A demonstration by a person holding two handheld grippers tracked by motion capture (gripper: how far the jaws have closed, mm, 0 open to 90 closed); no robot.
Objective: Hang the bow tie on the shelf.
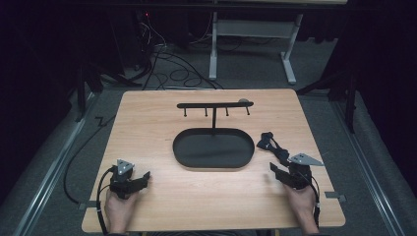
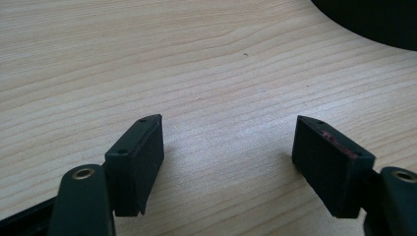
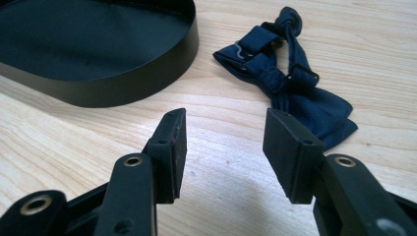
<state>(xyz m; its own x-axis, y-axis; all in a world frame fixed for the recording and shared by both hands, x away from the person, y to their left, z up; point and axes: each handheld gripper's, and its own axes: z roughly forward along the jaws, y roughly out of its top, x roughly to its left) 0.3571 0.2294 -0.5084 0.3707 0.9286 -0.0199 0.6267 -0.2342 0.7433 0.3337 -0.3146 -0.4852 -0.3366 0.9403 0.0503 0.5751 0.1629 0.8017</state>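
Dark navy fabric bow tie, crumpled with strap knotted, lies on the light wooden table at right of frame, beside the black oval metal tray. Left gripper and right gripper: jaws apart, empty.

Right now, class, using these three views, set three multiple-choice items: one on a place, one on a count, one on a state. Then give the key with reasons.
1. Where does the bow tie lie?
A. in the tray
B. on the table, right of the tray
C. on the rack

2. How many pegs hang from the rack?
A. two
B. four
C. six

3. How is the right gripper?
A. open, holding nothing
B. shut on the bow tie
C. shut on the tray

Key: B, it rests on wood beside the tray; B, four pegs show; A, bare table shows between its jaws.
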